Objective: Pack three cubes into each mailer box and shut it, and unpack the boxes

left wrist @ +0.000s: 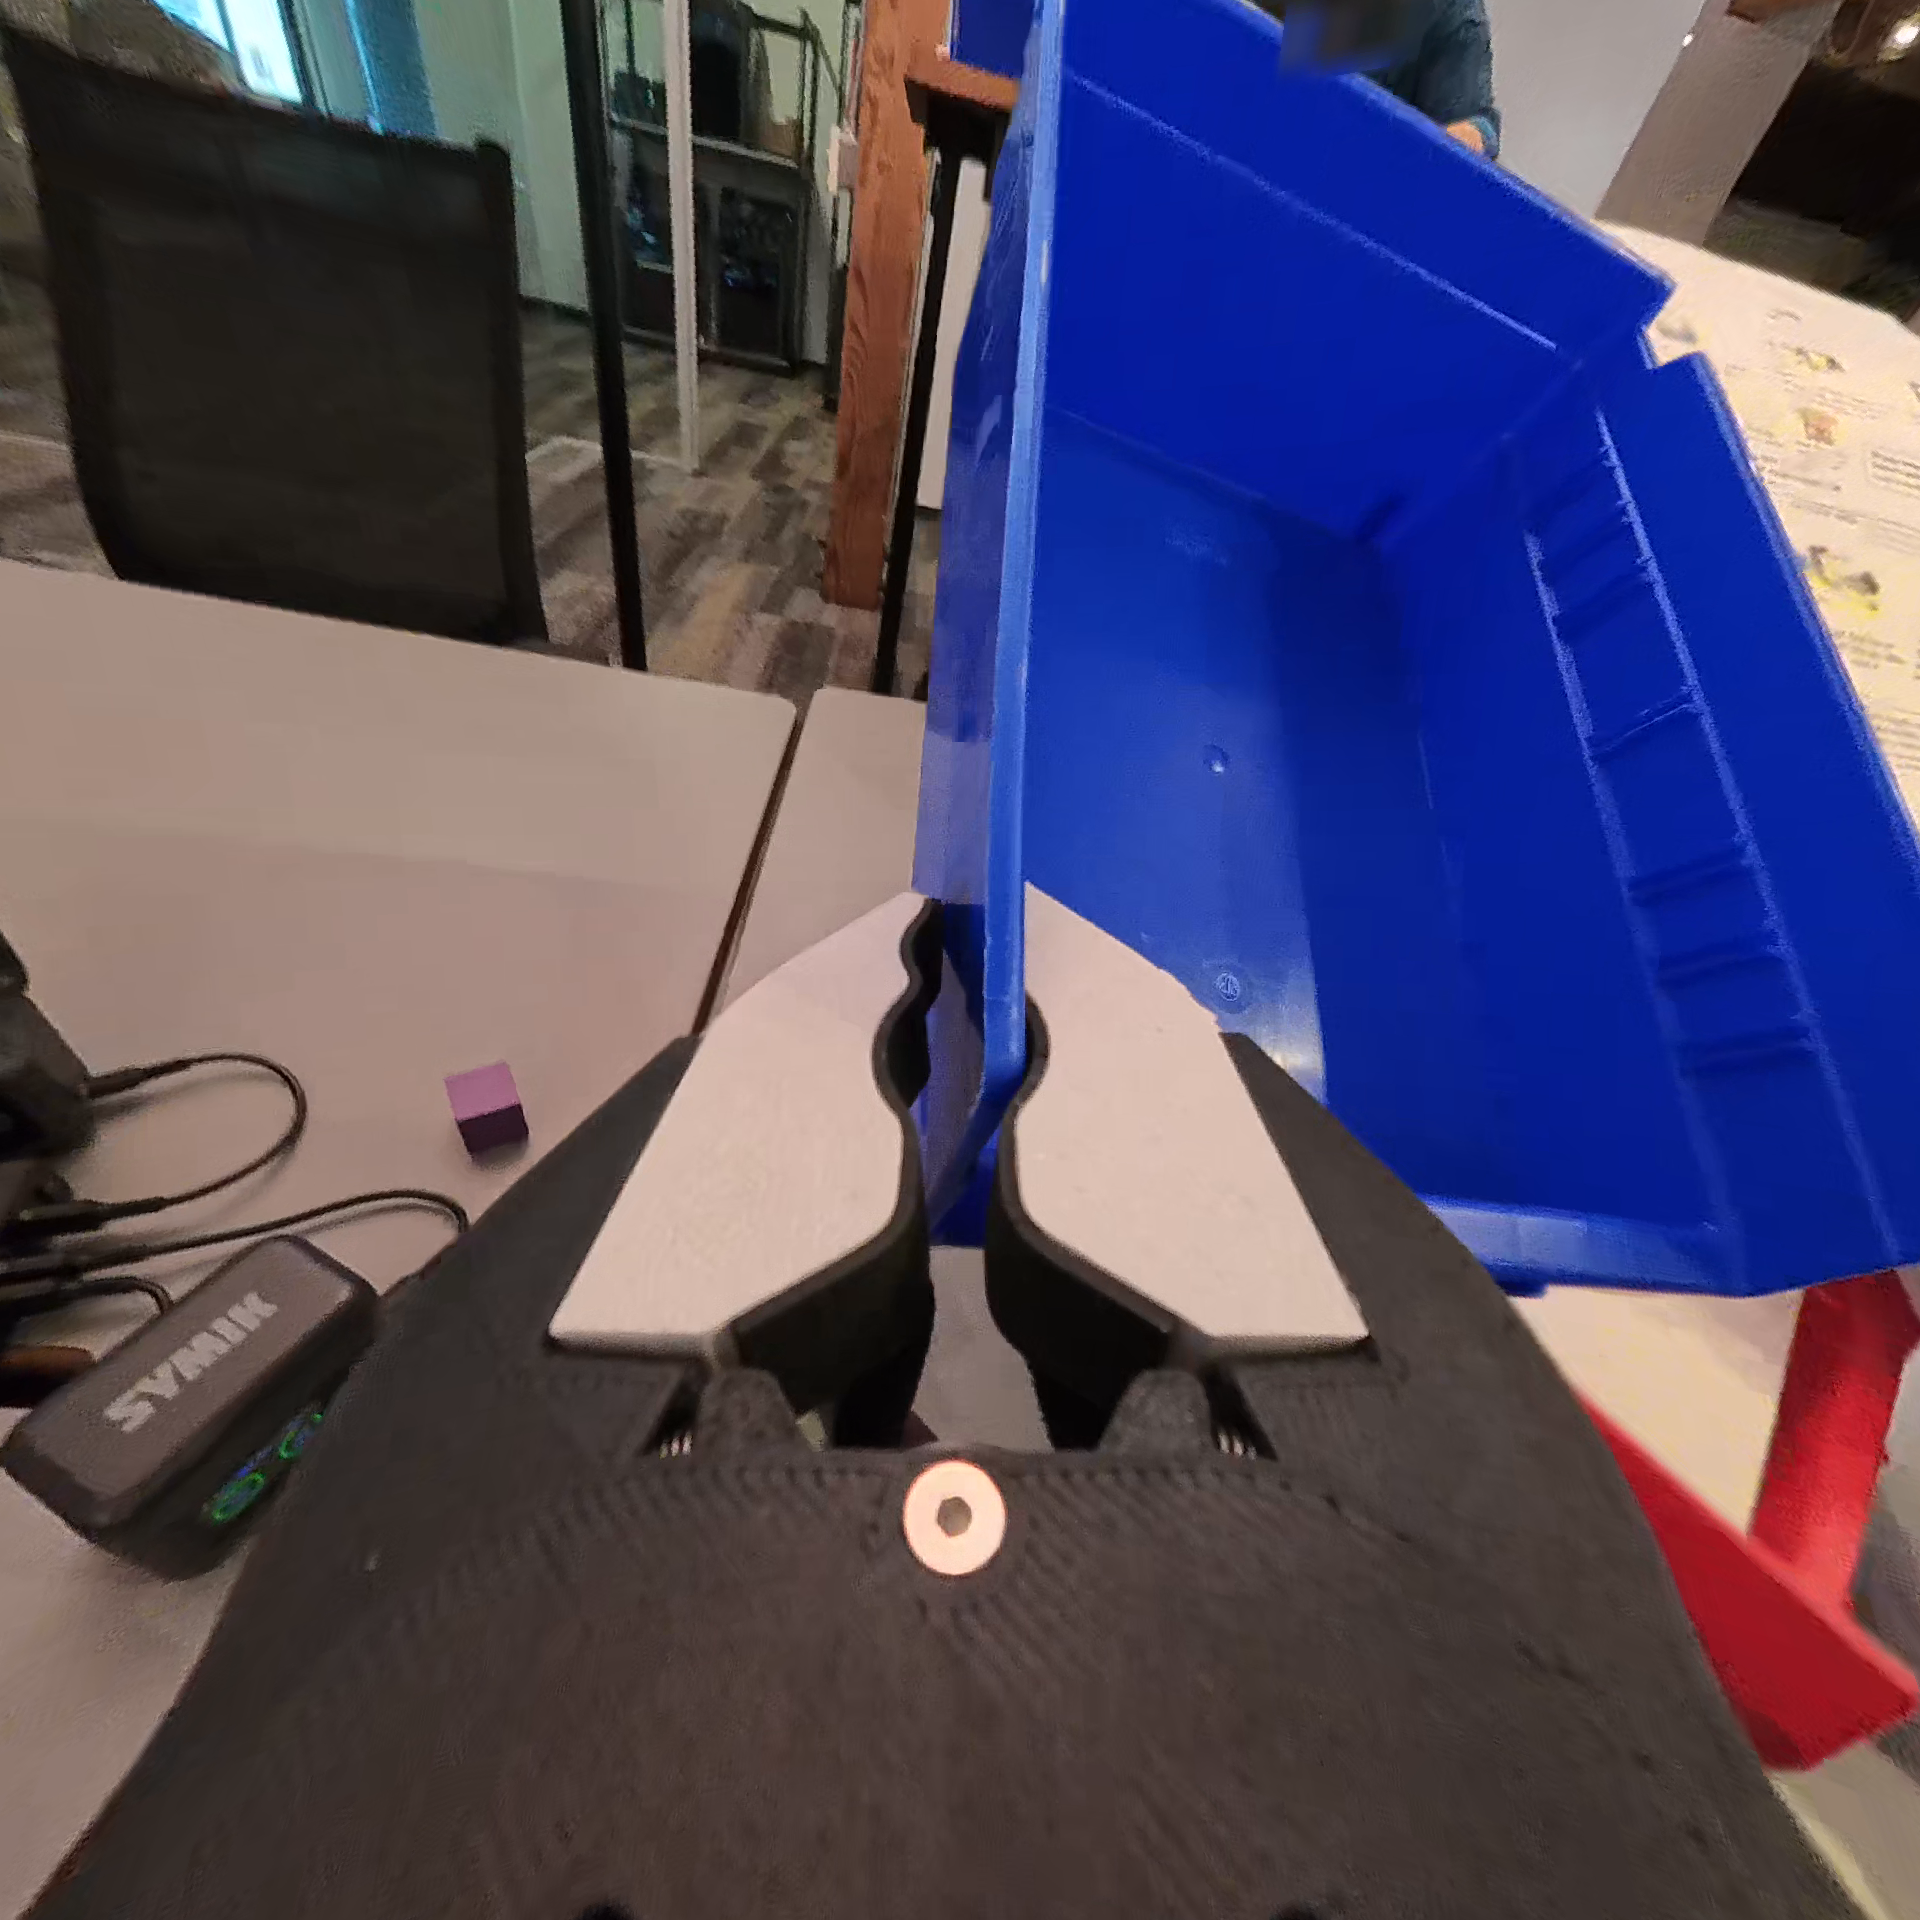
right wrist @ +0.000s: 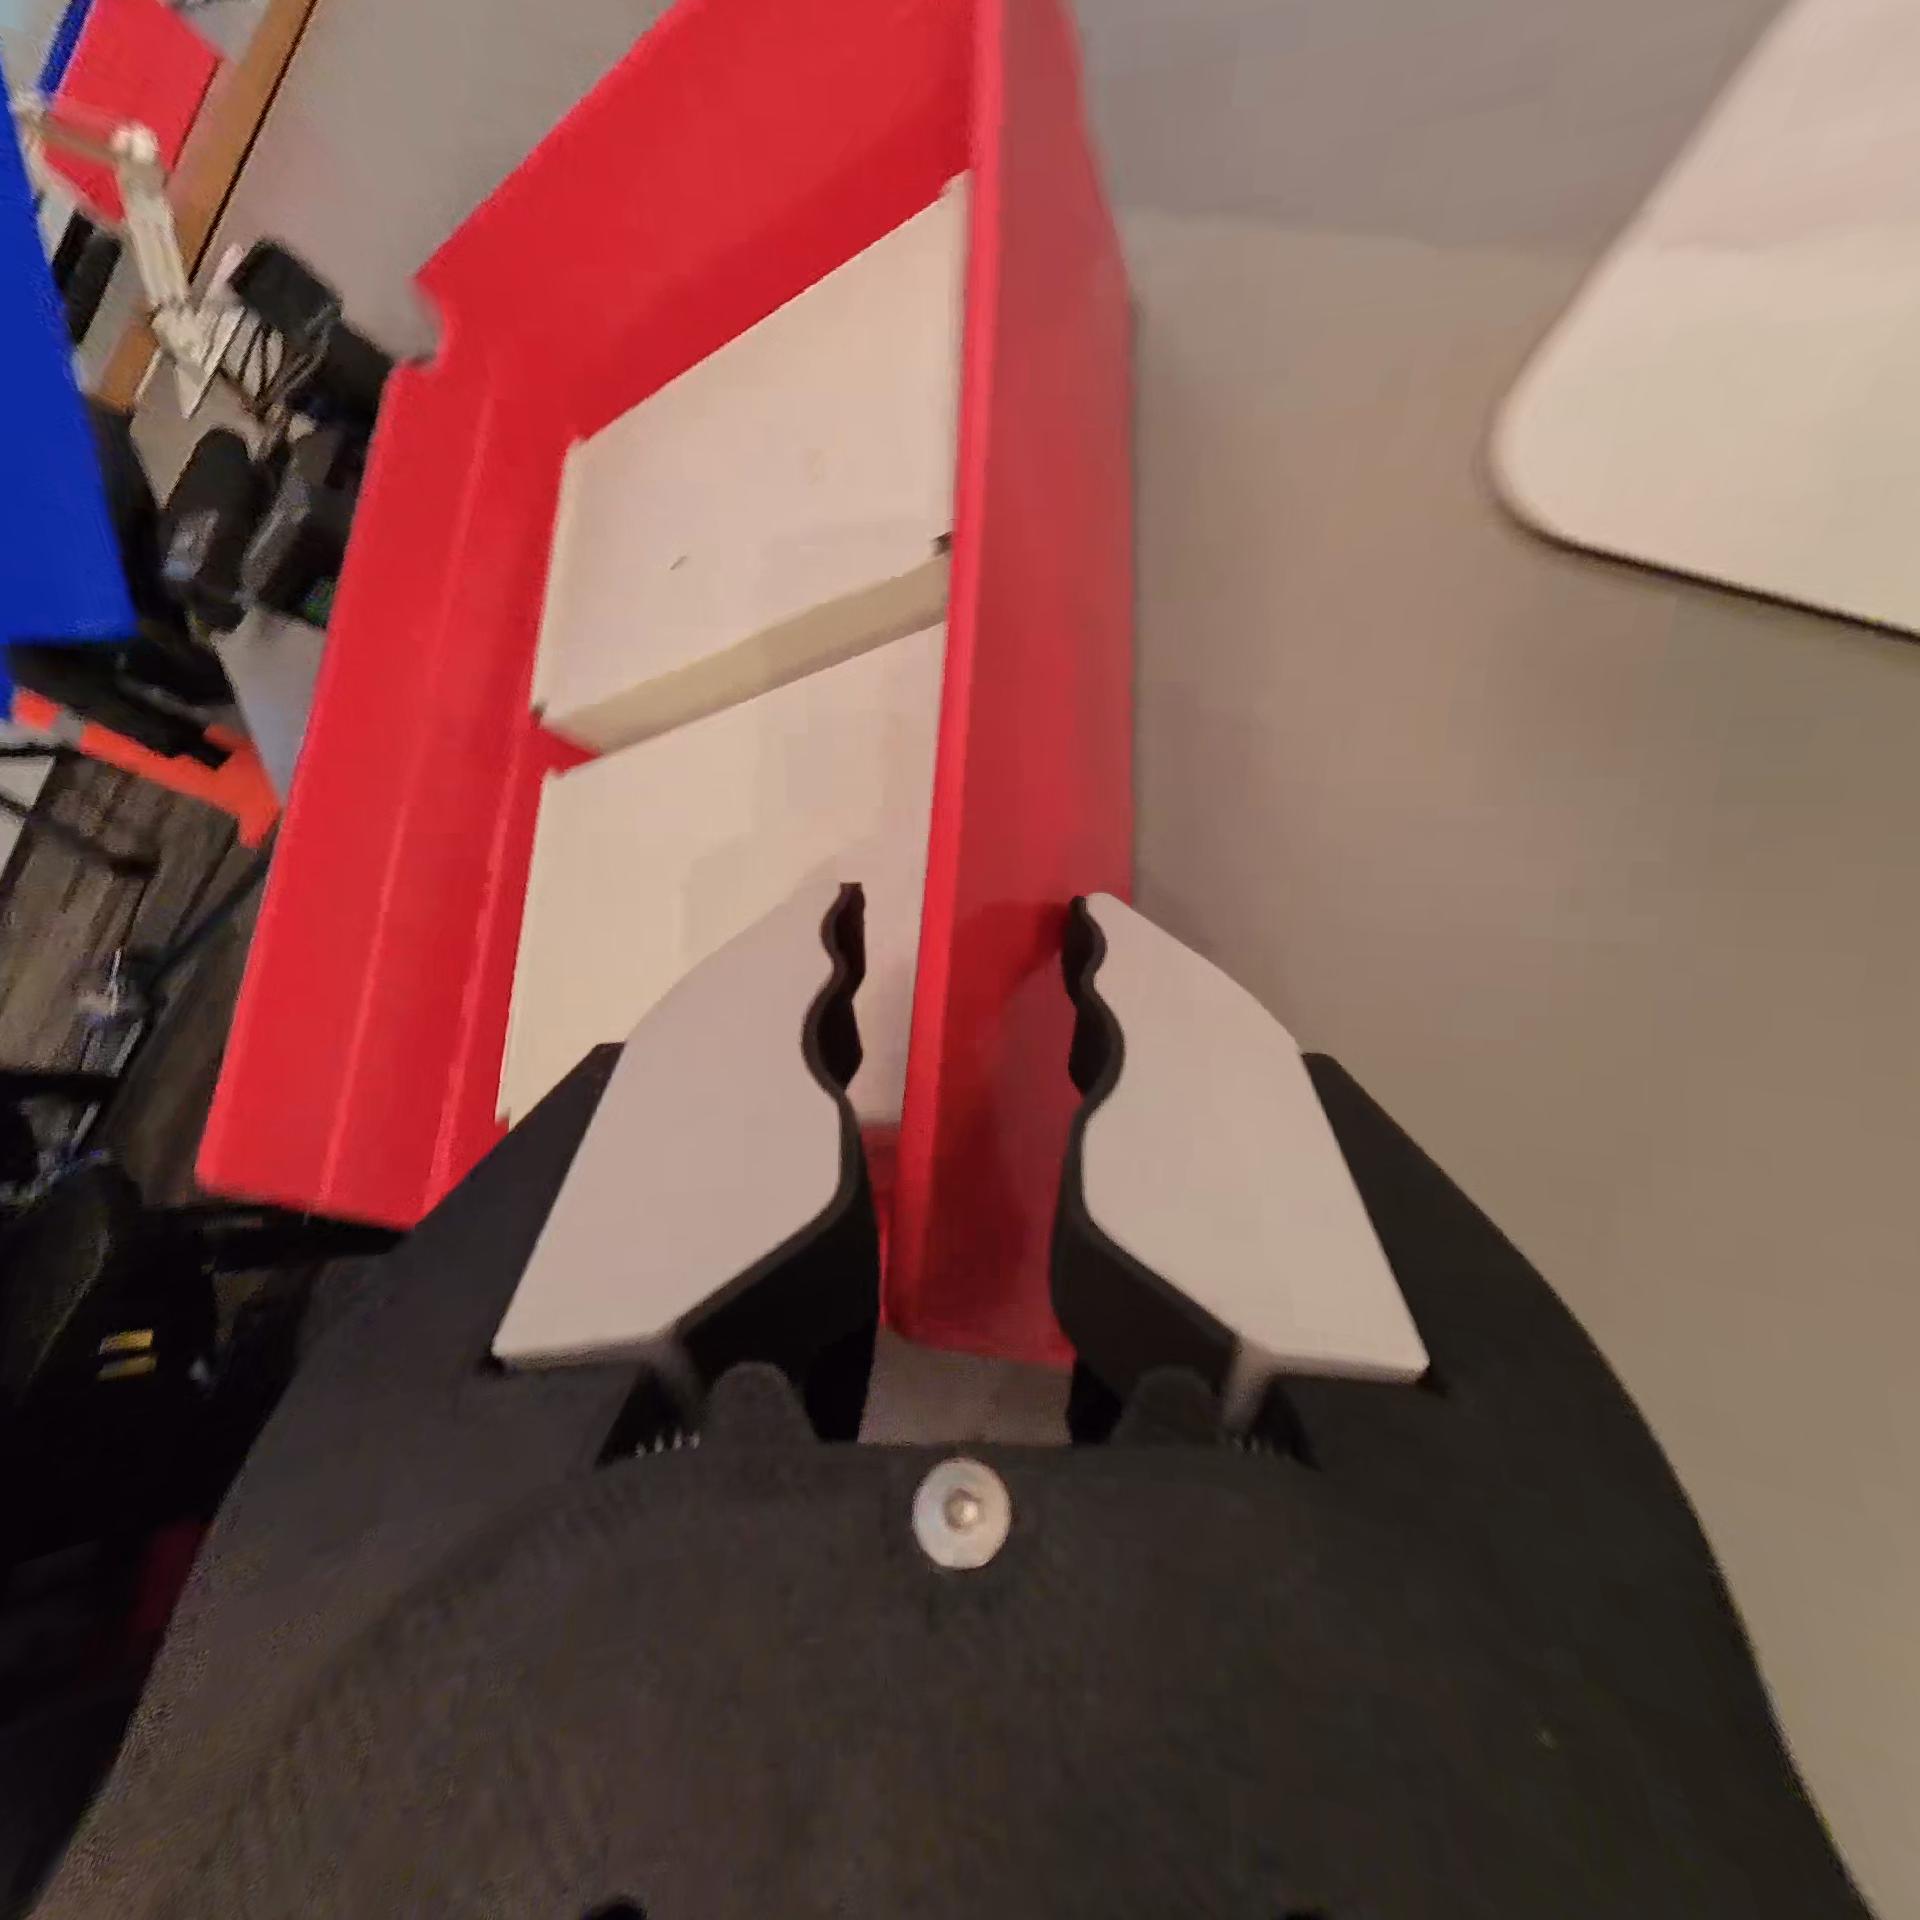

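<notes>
Left gripper (left wrist: 982, 997): clamped on the side wall of a blue bin (left wrist: 1299, 644), which is tilted up off the surface (left wrist: 312, 790)
Right gripper (right wrist: 961, 935): fingers straddle the side wall of a red bin (right wrist: 1039, 623), gaps visible on both sides, not squeezing
Mailer boxes (right wrist: 748, 499): two white boxes, lids down, lying inside the red bin, one behind the other
Purple cube (left wrist: 485, 1107): alone on the surface, left of the left gripper
Black power bank (left wrist: 187, 1403): near the cube, cables attached
</notes>
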The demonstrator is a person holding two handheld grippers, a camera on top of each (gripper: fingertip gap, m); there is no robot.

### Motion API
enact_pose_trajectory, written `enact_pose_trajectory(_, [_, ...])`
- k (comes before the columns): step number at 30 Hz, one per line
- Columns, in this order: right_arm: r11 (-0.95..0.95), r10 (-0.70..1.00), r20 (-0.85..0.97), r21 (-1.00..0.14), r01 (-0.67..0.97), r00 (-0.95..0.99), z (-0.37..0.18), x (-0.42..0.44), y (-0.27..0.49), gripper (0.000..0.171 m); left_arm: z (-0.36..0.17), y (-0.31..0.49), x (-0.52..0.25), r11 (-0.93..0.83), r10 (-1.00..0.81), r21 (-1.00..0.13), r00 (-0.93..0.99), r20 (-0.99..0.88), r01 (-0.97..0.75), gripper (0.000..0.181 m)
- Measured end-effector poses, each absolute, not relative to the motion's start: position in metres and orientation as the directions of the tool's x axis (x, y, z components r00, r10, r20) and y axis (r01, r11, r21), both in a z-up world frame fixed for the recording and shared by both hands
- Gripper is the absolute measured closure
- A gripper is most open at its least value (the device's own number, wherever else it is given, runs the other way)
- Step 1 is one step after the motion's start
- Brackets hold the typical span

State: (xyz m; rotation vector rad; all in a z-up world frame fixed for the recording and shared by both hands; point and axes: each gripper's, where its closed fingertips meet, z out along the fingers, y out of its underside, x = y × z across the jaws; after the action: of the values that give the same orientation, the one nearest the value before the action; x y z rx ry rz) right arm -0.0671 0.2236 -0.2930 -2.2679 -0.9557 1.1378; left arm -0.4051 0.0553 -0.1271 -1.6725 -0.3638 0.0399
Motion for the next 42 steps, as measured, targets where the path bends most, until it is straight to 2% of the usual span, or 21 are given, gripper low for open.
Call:
enact_pose_trajectory(3, [-0.708, 0.697, -0.658, -0.566, 0.422, 0.285, -0.283, -0.091, 0.183, 0.105, -0.110, 0.057, -0.395, -0.064, 0.246, -0.980, 0.955, 0.165, 0.186, 0.174])
enact_pose_trajectory(5, [-0.711, 0.667, -0.719, -0.537, 0.455, 0.194, -0.275, -0.096, 0.159, 0.096, -0.099, 0.059, -0.384, -0.054, 0.219, -0.985, 0.964, 0.151, 0.167, 0.174])
enact_pose_trajectory(8, [-0.697, 0.689, -0.707, -0.587, 0.413, 0.159, -0.255, -0.081, 0.156, 0.090, -0.083, 0.066, -0.359, -0.046, 0.164, -0.988, 0.977, 0.139, 0.148, 0.174])
enact_pose_trajectory(12, [-0.631, 0.768, -0.634, -0.725, 0.276, 0.090, -0.203, -0.028, 0.163, 0.092, -0.069, 0.090, -0.301, -0.054, 0.045, -0.990, 0.991, 0.126, 0.129, 0.174])
enact_pose_trajectory(17, [-0.499, 0.866, -0.494, -0.864, 0.071, 0.080, -0.139, 0.073, 0.170, 0.093, -0.079, 0.140, -0.183, -0.117, -0.161, -0.985, 0.976, 0.148, 0.130, 0.174])
enact_pose_trajectory(20, [-0.442, 0.884, -0.439, -0.897, -0.015, 0.161, -0.118, 0.138, 0.172, 0.091, -0.092, 0.164, -0.110, -0.185, -0.308, -0.980, 0.942, 0.134, 0.079, 0.174])
enact_pose_trajectory(24, [-0.419, 0.860, -0.433, -0.901, -0.109, 0.271, -0.106, 0.216, 0.164, 0.098, -0.113, 0.187, -0.026, -0.286, -0.428, -0.957, 0.888, 0.168, 0.043, 0.174])
enact_pose_trajectory(32, [-0.464, 0.707, -0.478, -0.870, -0.168, 0.521, -0.158, 0.294, 0.150, 0.093, -0.197, 0.228, 0.085, -0.435, -0.483, -0.900, 0.844, 0.233, 0.000, 0.174])
enact_pose_trajectory(38, [-0.548, 0.600, -0.443, -0.834, -0.061, 0.666, -0.218, 0.292, 0.150, 0.084, -0.261, 0.248, 0.126, -0.566, -0.440, -0.823, 0.829, 0.346, 0.043, 0.174])
enact_pose_trajectory(41, [-0.608, 0.561, -0.465, -0.793, -0.040, 0.685, -0.242, 0.288, 0.156, 0.094, -0.274, 0.251, 0.142, -0.581, -0.441, -0.814, 0.829, 0.344, 0.029, 0.174])
enact_pose_trajectory(42, [-0.610, 0.547, -0.445, -0.792, -0.027, 0.709, -0.249, 0.292, 0.162, 0.093, -0.277, 0.253, 0.145, -0.585, -0.437, -0.810, 0.832, 0.343, 0.027, 0.174])
